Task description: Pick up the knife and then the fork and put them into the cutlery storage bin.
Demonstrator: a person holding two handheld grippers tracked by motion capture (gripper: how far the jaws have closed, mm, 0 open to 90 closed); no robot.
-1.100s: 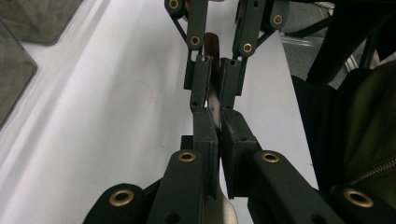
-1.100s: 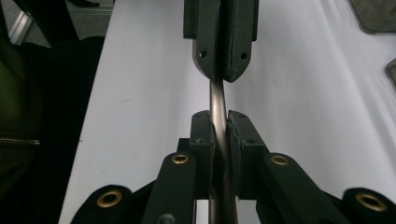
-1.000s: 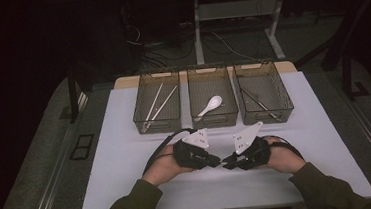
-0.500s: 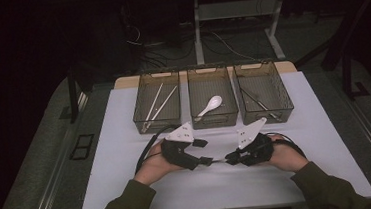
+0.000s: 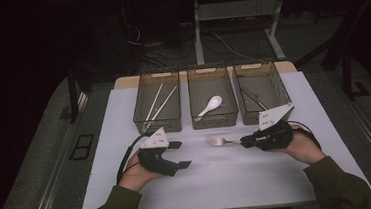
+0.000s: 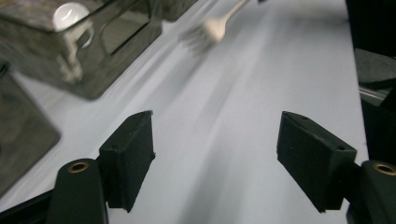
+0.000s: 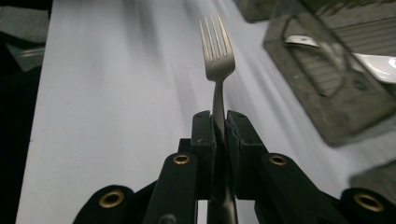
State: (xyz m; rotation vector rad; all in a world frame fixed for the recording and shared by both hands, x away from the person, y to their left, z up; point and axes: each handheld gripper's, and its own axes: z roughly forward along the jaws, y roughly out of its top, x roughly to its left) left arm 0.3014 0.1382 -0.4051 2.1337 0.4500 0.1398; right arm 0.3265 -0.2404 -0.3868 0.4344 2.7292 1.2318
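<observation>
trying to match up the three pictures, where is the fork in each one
High view: the fork lies level just in front of the middle bin, handle in the right gripper.
Left gripper view: its tines sit at the top centre, blurred.
Right gripper view: it stands upright in the middle, clamped between the jaws.
Shared landmark: the white spoon in the middle bin.
</observation>
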